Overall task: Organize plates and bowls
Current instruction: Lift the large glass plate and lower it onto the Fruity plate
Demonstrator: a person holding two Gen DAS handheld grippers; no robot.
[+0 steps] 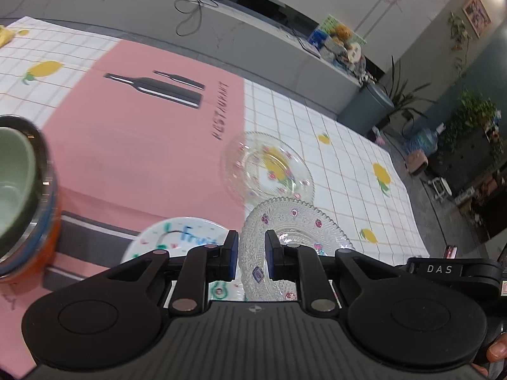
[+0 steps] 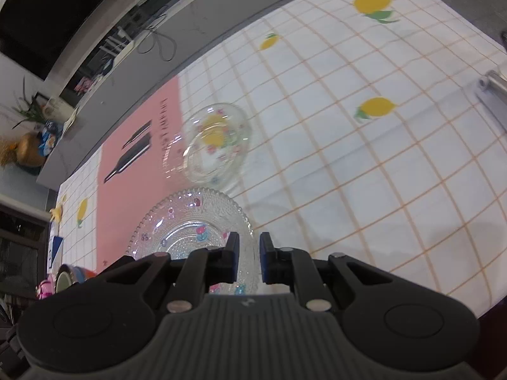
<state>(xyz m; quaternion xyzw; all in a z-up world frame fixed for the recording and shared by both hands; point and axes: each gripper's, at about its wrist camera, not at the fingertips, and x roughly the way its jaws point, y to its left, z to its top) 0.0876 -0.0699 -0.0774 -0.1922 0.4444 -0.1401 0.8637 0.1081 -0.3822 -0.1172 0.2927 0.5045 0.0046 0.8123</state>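
Observation:
A beaded clear glass plate [image 1: 301, 221] with small painted flowers is held tilted above the table. My left gripper [image 1: 251, 255] is shut on its left rim. My right gripper [image 2: 248, 258] is shut on the same plate's right rim [image 2: 190, 215]. A second clear glass plate [image 1: 269, 166] with a yellow centre lies flat on the cloth just beyond; it also shows in the right wrist view [image 2: 215, 145]. A white plate with coloured writing [image 1: 177, 234] lies under the left gripper. A green bowl [image 1: 12, 186] sits inside an orange-sided metal bowl [image 1: 47, 221] at the left edge.
The table carries a white checked cloth with lemons [image 2: 364, 158] and a pink placemat with bottle prints [image 1: 142, 133]. A grey counter with cables [image 1: 190, 9] runs behind. A metal object [image 2: 491, 91] sits at the right edge of the right wrist view.

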